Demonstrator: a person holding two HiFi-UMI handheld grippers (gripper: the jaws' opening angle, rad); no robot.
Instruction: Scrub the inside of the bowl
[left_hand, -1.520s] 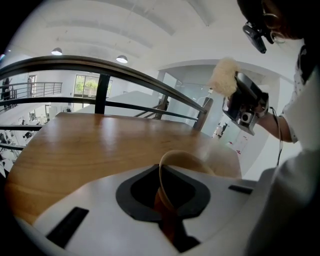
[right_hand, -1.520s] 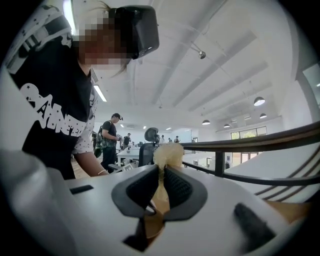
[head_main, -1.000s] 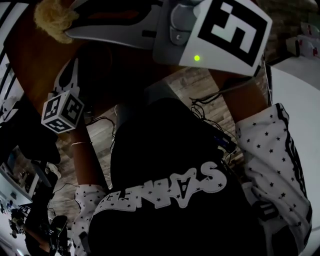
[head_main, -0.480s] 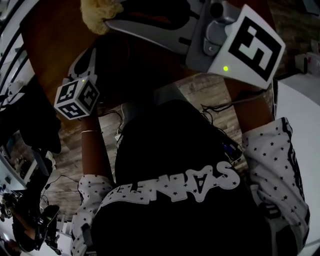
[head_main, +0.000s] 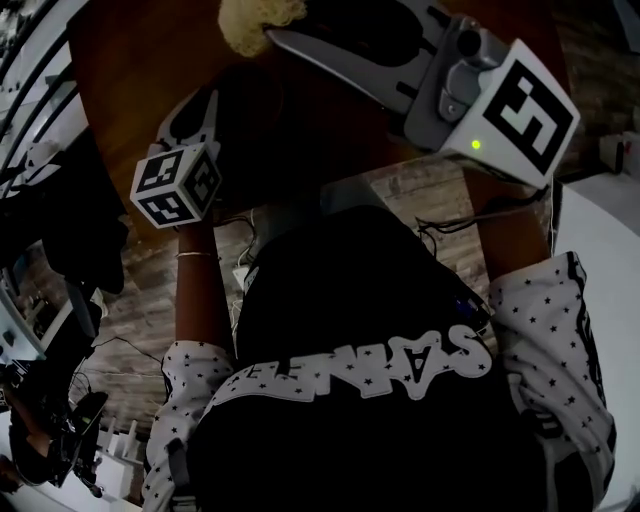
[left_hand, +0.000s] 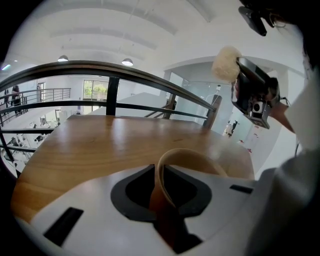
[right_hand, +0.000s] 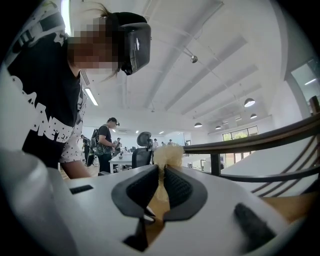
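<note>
The tan bowl (left_hand: 186, 159) stands on the wooden table (left_hand: 90, 145), and its thin wall runs between the pads of my left gripper (left_hand: 161, 186). The pads still touch that wall on both sides, though these jaws have just been opening a little. In the head view the left gripper (head_main: 200, 105) reaches up over the table, and the bowl is lost in the dark there. My right gripper (right_hand: 161, 177) is shut on a pale fluffy scrubber (right_hand: 167, 156). Above and right of the bowl hangs the right gripper (left_hand: 236, 75), clear of it, the scrubber (left_hand: 226, 64) at its tip.
A dark curved railing (left_hand: 115, 70) runs behind the round table. Below me are a plank floor (head_main: 140, 300) with cables and a white desk (head_main: 600, 220) at the right. People and office chairs (right_hand: 142, 152) stand far behind.
The head view has swung, so both grippers and the scrubber now sit further right in it. The left marker cube shows a little higher, the right one a little lower.
</note>
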